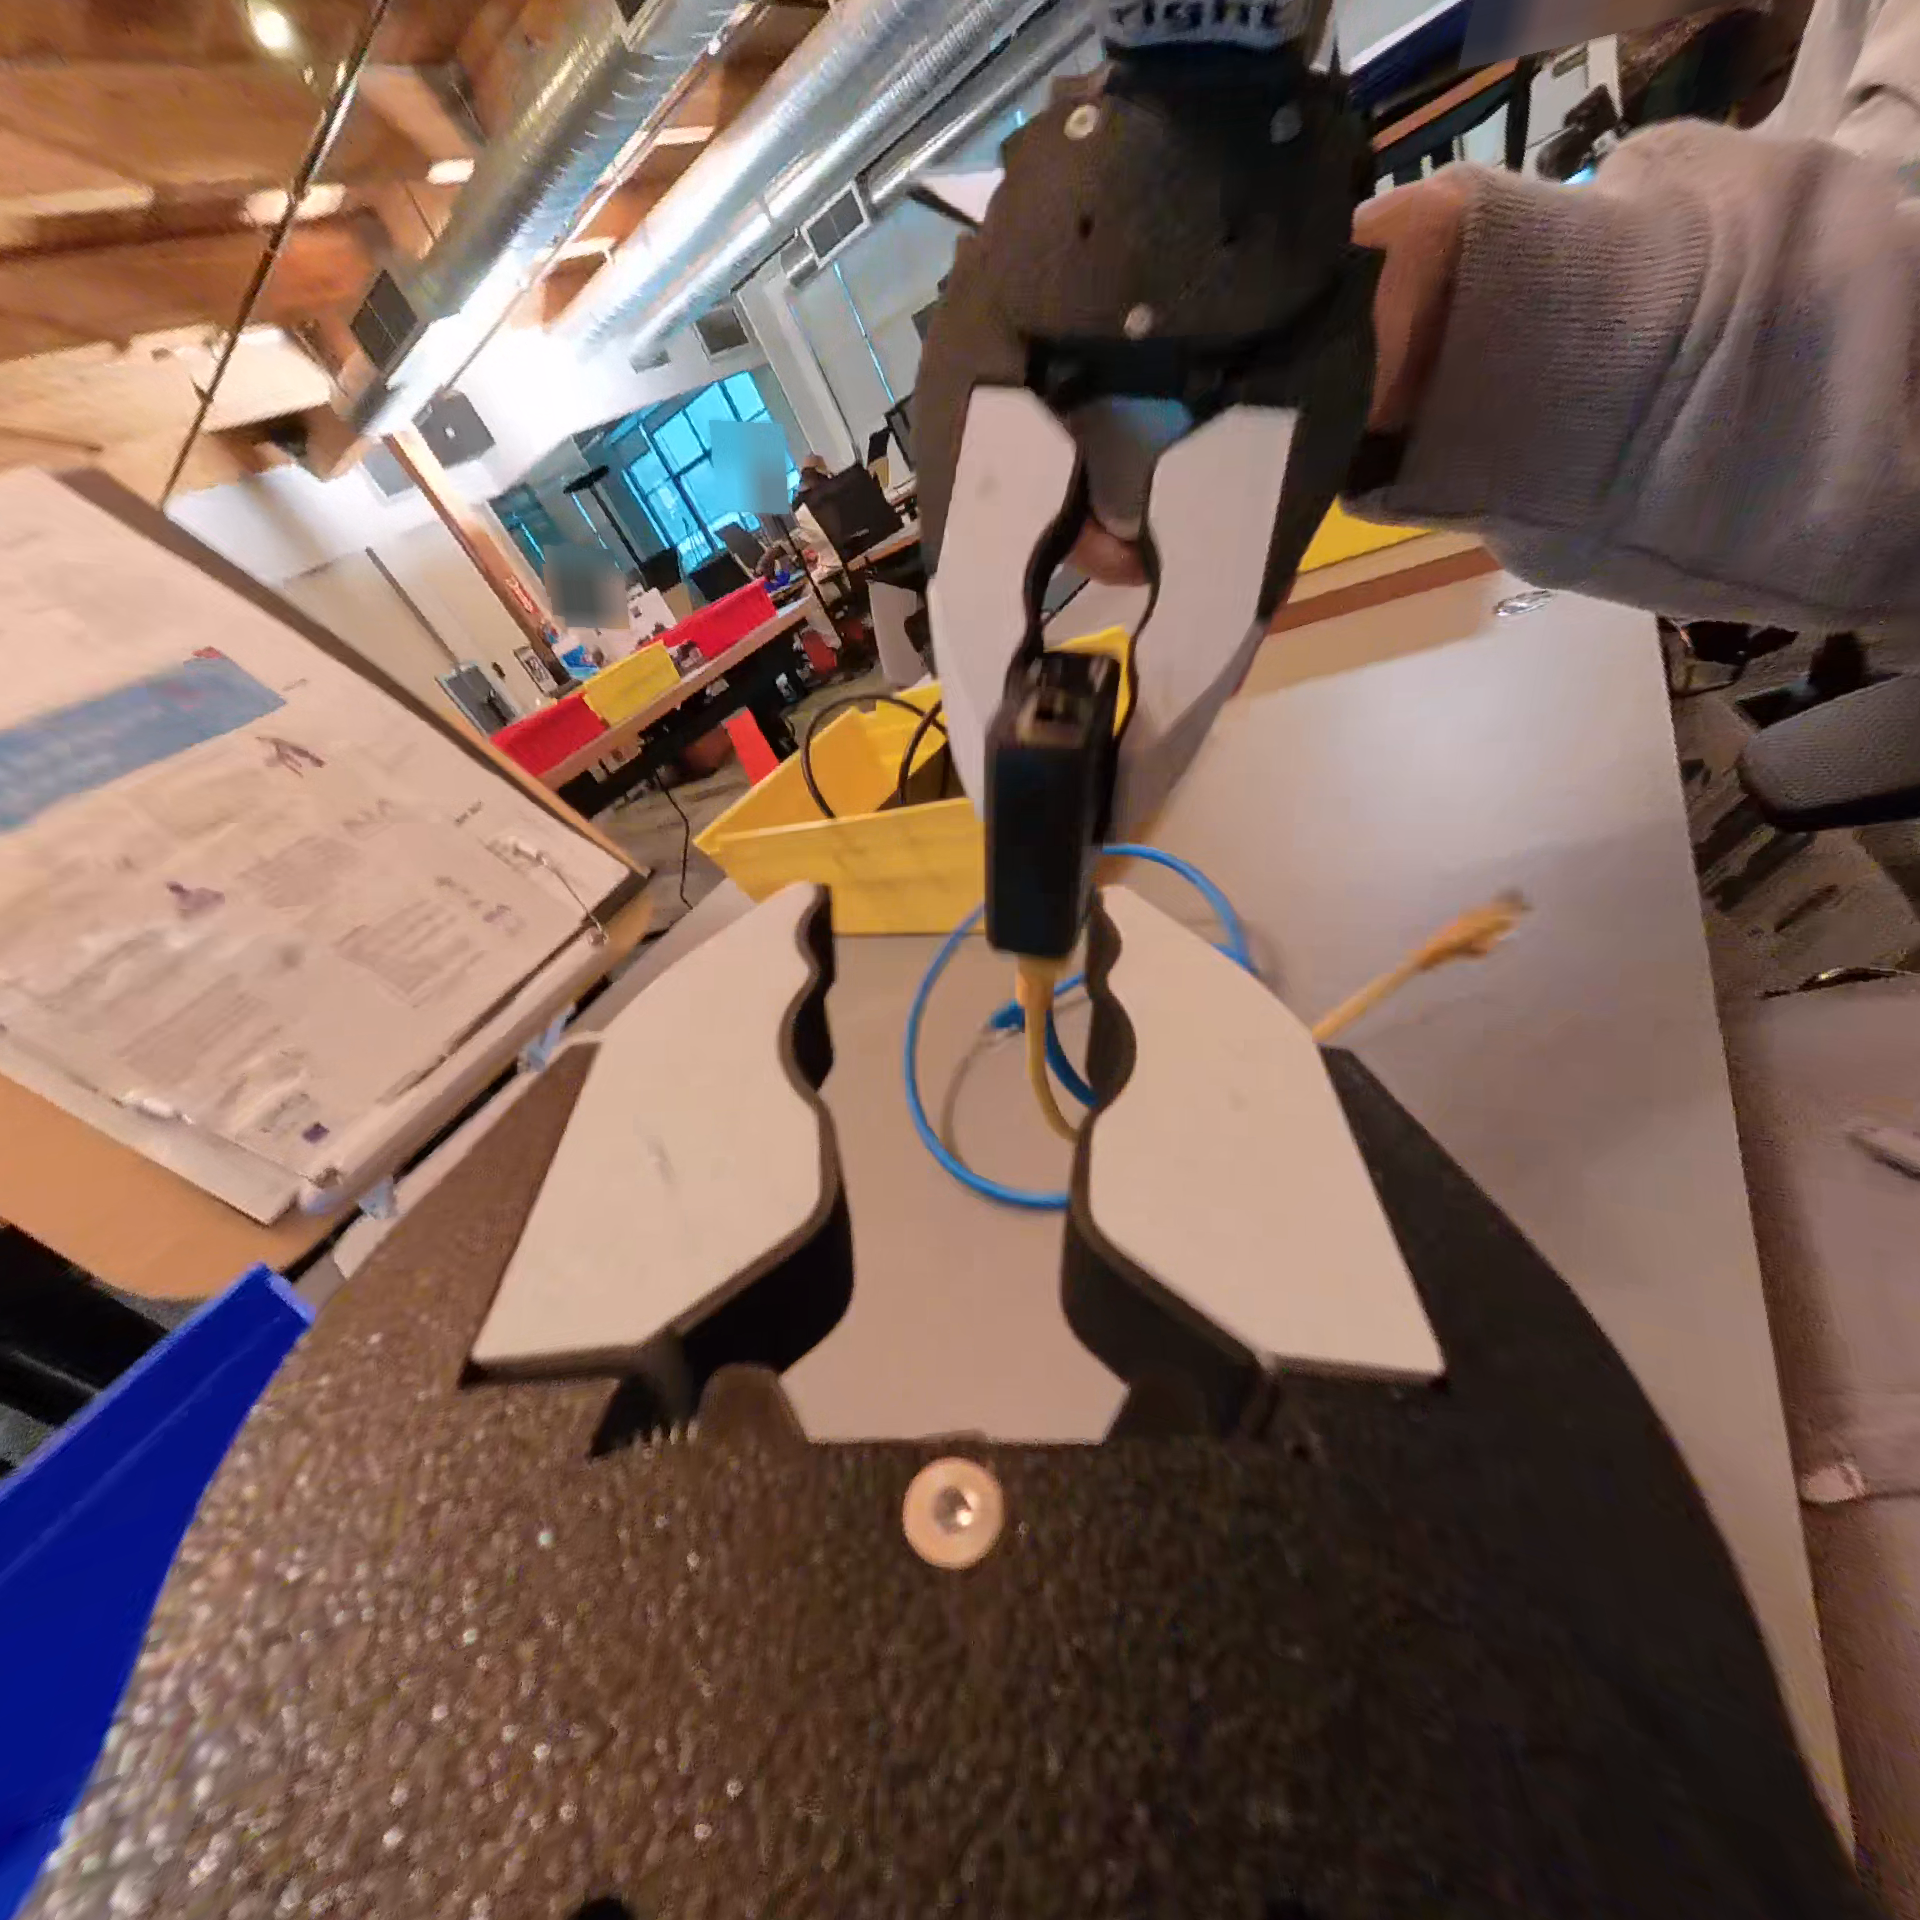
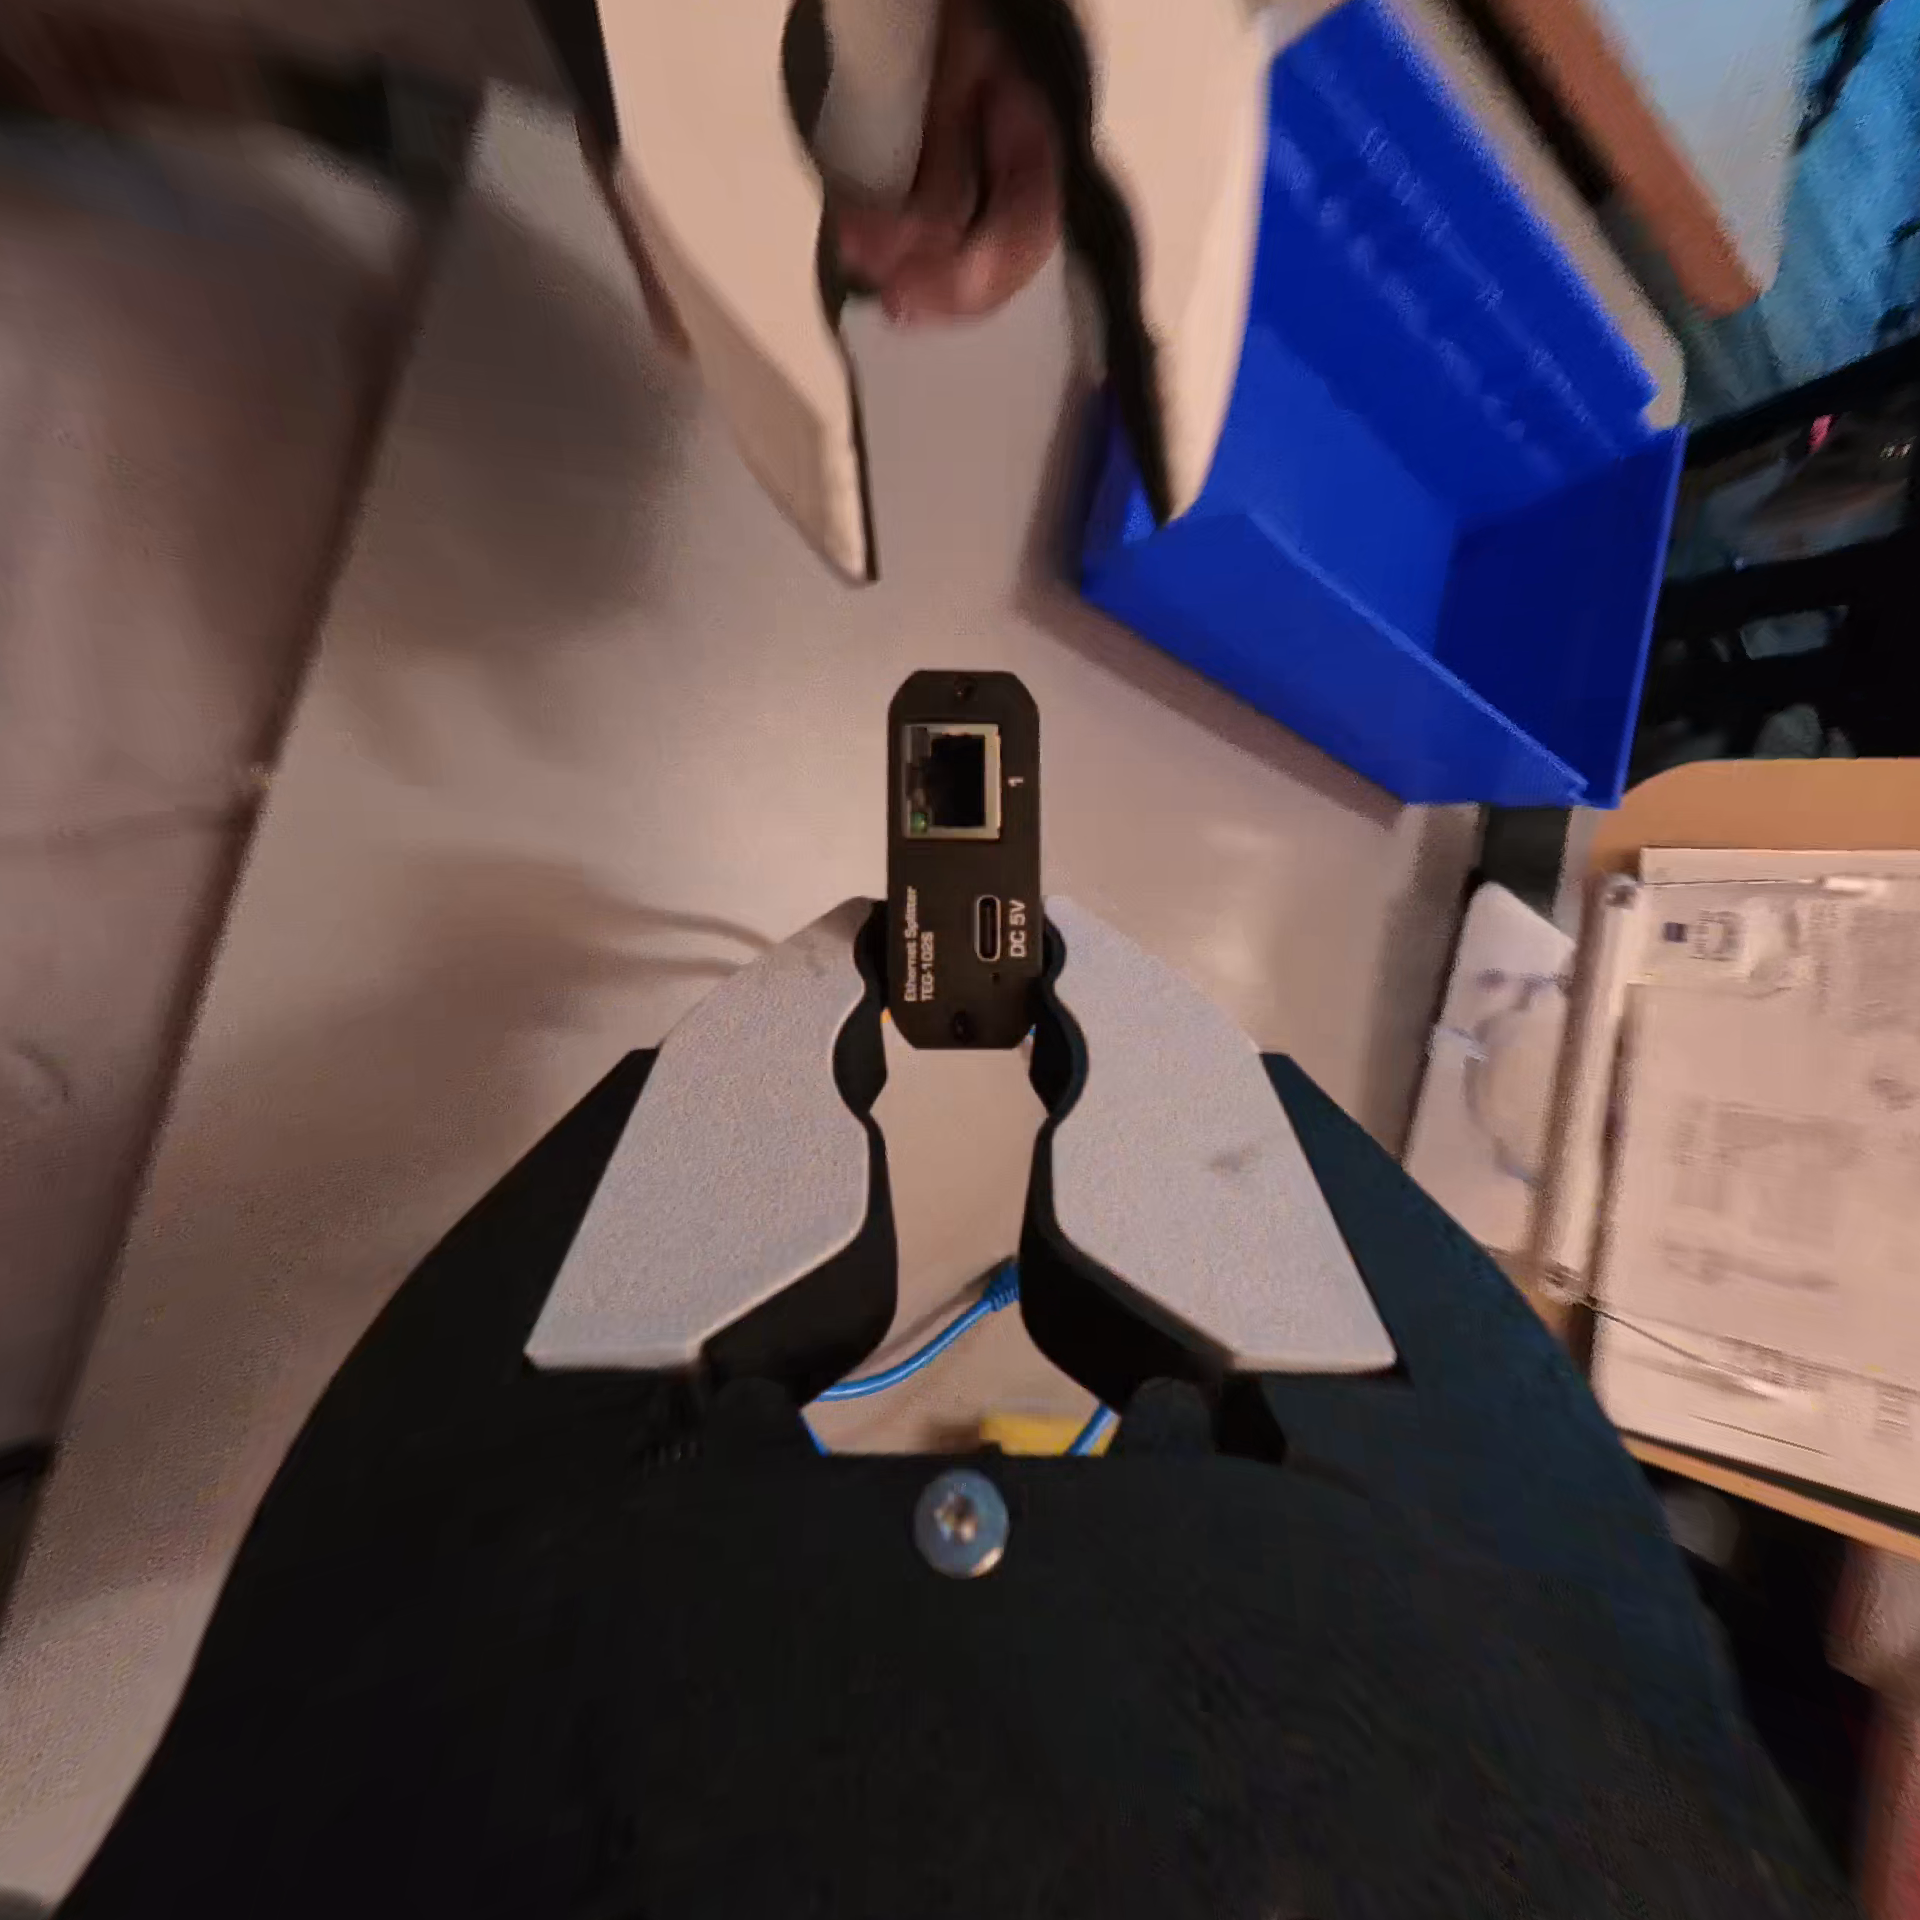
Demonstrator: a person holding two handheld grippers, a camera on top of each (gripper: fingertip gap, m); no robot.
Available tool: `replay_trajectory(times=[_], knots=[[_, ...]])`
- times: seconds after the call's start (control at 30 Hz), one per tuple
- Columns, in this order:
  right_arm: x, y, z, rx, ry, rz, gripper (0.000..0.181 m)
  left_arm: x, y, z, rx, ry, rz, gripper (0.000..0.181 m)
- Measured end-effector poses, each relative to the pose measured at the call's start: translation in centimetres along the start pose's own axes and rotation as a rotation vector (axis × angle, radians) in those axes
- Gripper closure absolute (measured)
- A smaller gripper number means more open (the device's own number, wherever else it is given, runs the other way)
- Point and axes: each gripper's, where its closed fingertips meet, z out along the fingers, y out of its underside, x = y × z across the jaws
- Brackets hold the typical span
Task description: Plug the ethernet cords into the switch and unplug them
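Note:
My right gripper point(image 2: 961, 925) is shut on a small black switch point(image 2: 961, 862), held above the table; its one port on the face toward the camera is empty. In the left wrist view the right gripper point(image 1: 1049, 727) hangs the switch point(image 1: 1044, 821) upright. A yellow cord point(image 1: 1039, 1018) is plugged into the switch's lower end, passes behind my left gripper's right finger, and its free plug point(image 1: 1475, 925) sticks up to the right. A blue cord point(image 1: 925, 1091) lies looped on the table below. My left gripper point(image 1: 961, 914) is open and empty just below the switch; it also shows in the right wrist view point(image 2: 1018, 540).
A yellow bin point(image 1: 831, 852) with a black cable stands behind the switch. A blue bin point(image 2: 1403, 623) sits by my left gripper. A binder of papers point(image 1: 260, 831) lies on a cardboard box at the table's left. A person's sleeved arm point(image 1: 1662, 364) holds the right gripper. Spacing between my two grippers at the tips: around 6 centimetres.

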Motion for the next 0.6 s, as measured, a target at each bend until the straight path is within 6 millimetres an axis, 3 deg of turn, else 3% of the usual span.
replay_trajectory(times=[0.07,0.13,0.2,0.27,0.37,0.43,0.5,0.6], knots=[[0.2,-0.3,1.0,-0.102,0.041,-0.104,0.157,0.5,-0.8,0.0,-0.014,0.018,0.019,0.147],[-0.6,-1.2,2.1,-0.093,0.008,-0.139,0.157,1.6,-0.2,0.2,-0.088,0.092,0.001,0.145],[-0.7,-2.3,2.7,-0.027,0.004,-0.108,0.157,1.9,1.3,0.4,-0.181,0.107,-0.004,0.139],[-1.0,-2.7,2.9,0.005,-0.018,-0.082,0.157,2.1,2.4,0.4,-0.235,0.120,0.005,0.155],[0.0,-2.4,3.3,0.023,0.046,0.009,0.153,1.5,2.8,0.6,-0.237,0.094,-0.028,0.158],[2.5,-2.2,2.7,0.087,0.252,0.138,0.134,0.0,3.1,1.0,-0.205,0.017,-0.177,0.158],[4.4,-2.7,1.6,0.271,0.474,0.344,0.110,-1.8,3.5,1.0,-0.120,-0.069,-0.363,0.158],[3.4,-2.4,3.8,0.407,0.514,0.583,0.096,-4.0,3.7,1.0,0.021,-0.193,-0.688,0.158]])
